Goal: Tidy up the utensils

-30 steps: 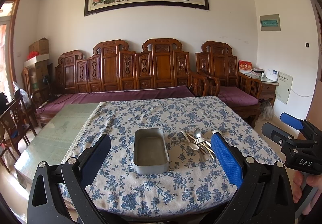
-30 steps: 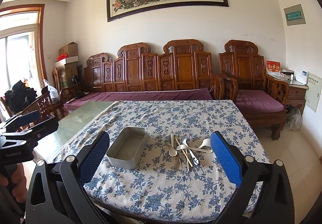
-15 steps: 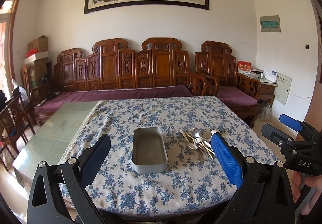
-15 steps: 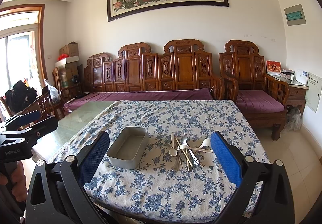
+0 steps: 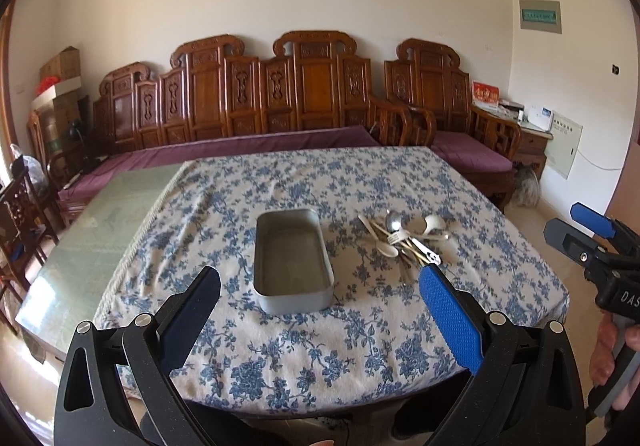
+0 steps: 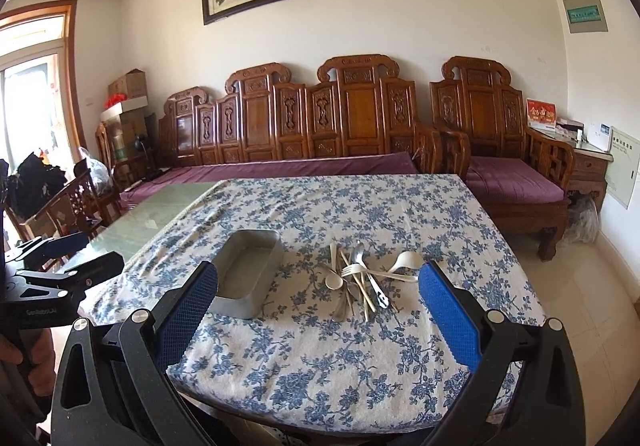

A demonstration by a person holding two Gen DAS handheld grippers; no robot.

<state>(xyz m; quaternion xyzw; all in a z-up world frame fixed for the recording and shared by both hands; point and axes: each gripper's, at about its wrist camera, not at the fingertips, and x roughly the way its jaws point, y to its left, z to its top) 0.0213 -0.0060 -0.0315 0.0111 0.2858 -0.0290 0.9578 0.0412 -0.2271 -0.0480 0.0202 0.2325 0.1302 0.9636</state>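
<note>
An empty grey metal tray (image 5: 292,258) sits on the blue-flowered tablecloth (image 5: 320,346); it also shows in the right wrist view (image 6: 246,274). To its right lies a loose pile of utensils (image 5: 404,240): metal spoons, forks, chopsticks and white spoons, seen too in the right wrist view (image 6: 360,278). My left gripper (image 5: 320,282) is open and empty, held above the table's near edge, short of the tray. My right gripper (image 6: 318,282) is open and empty, short of the pile. Each gripper shows in the other's view, the right one (image 5: 588,234) and the left one (image 6: 68,258).
The cloth covers the right part of a green glass table (image 5: 92,230). A carved wooden sofa (image 5: 248,101) with purple cushions stands behind the table, an armchair (image 6: 504,149) at the back right, dark chairs (image 5: 20,213) at the left.
Both grippers have moved forward and tipped down a little toward the table, so the tray and the utensils look nearer. Nothing on the table has moved.
</note>
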